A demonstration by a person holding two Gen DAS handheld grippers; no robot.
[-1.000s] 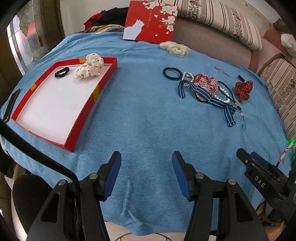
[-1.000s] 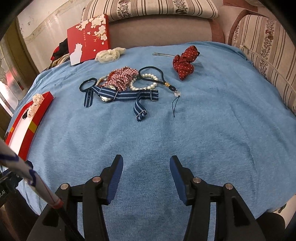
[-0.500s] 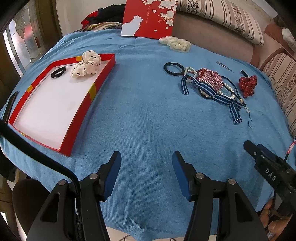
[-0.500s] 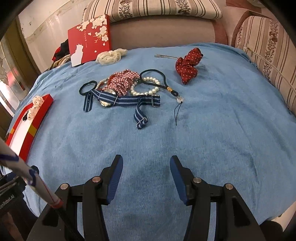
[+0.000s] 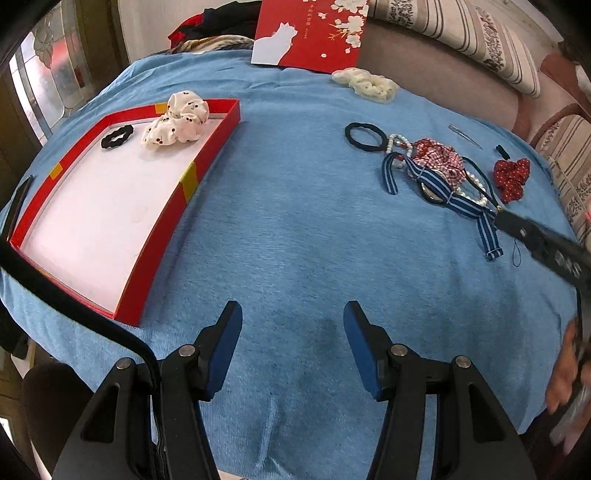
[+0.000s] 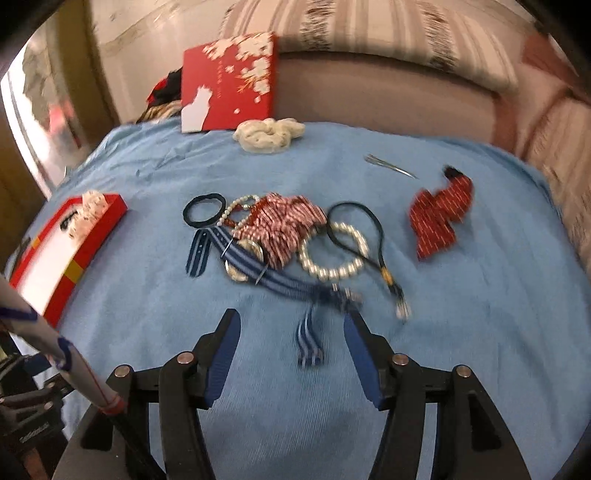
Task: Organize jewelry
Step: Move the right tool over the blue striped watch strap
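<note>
A red tray point(image 5: 155, 236) point(image 6: 94, 236) lies at the left of the blue cloth and holds a black hair tie point(image 5: 117, 136) and a white dotted scrunchie point(image 5: 177, 122). A pile lies mid-right: a blue striped watch strap point(image 6: 284, 288) point(image 5: 454, 199), a red checked scrunchie point(image 6: 284, 225), a pearl bracelet point(image 6: 334, 254), a black hair tie point(image 6: 204, 214) point(image 5: 364, 136) and a black cord loop point(image 6: 364, 236). A red dotted scrunchie point(image 6: 441, 221) point(image 5: 511, 177) lies further right. My left gripper point(image 5: 293, 347) is open and empty over bare cloth. My right gripper point(image 6: 291, 349) is open, just short of the strap's end.
A red flowered box lid point(image 6: 229, 81) point(image 5: 310, 33) leans at the back. A cream scrunchie point(image 6: 269, 134) and a metal hair clip point(image 6: 391, 168) lie near it. Striped sofa cushions point(image 5: 458, 33) ring the back and right edge. My right gripper's arm point(image 5: 543, 247) crosses the left wrist view.
My right gripper has moved forward toward the pile, so the strap's end now lies between its fingers. My left gripper has moved slightly closer to the table.
</note>
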